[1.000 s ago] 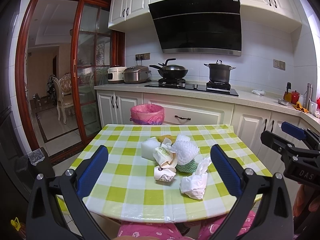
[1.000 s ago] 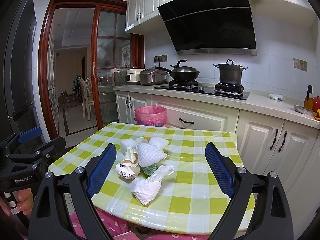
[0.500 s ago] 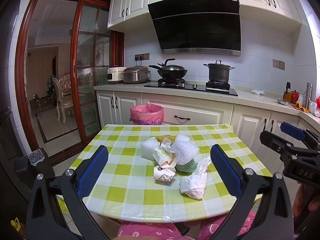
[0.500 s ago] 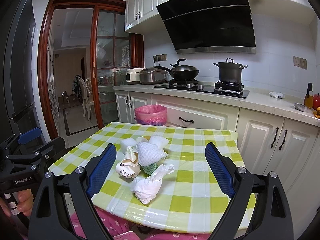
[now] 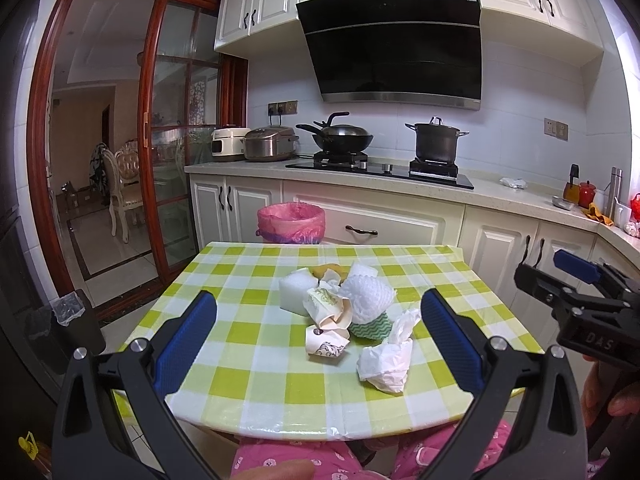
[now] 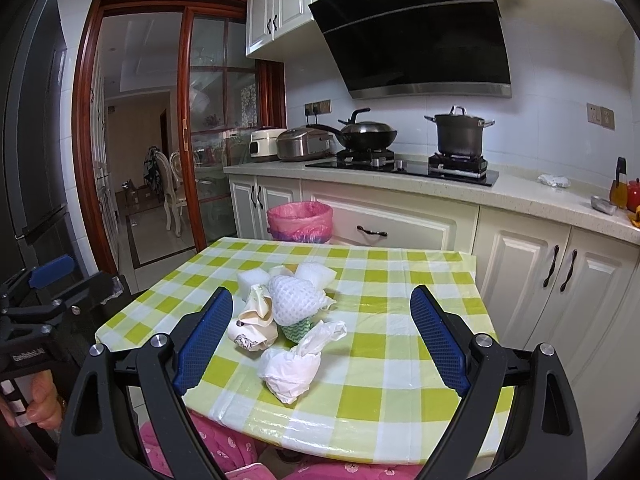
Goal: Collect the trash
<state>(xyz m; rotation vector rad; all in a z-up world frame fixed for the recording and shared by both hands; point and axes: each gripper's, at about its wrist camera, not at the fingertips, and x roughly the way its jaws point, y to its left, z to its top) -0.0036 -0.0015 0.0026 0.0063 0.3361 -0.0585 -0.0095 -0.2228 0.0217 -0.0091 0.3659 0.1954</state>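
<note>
A heap of trash lies mid-table on the green checked cloth (image 5: 248, 280): a crumpled white plastic bag (image 5: 386, 358) nearest me, crushed paper cups (image 5: 326, 340), a white foam net (image 5: 366, 294), a white foam block (image 5: 294, 292) and a green patterned scrap (image 5: 370, 328). The same bag (image 6: 292, 368), cups (image 6: 252, 326) and foam net (image 6: 296, 300) show in the right wrist view. My left gripper (image 5: 320, 326) hangs open before the near table edge, nothing between its blue pads. My right gripper (image 6: 322, 328) is open too, level with the pile. A bin with a pink liner (image 5: 291, 222) stands beyond the far edge.
White cabinets and a counter (image 5: 500, 196) run behind the table, with a wok (image 5: 342, 138), a pot (image 5: 436, 144) and cookers. A wooden sliding door (image 5: 152, 152) opens at the left. Pink-clad knees (image 5: 280, 460) sit under the near edge. A dark bin (image 5: 64, 324) stands on the floor at left.
The right gripper has crept slightly closer, so the pile looks a little lower in its view. The left gripper and the trash have not moved.
</note>
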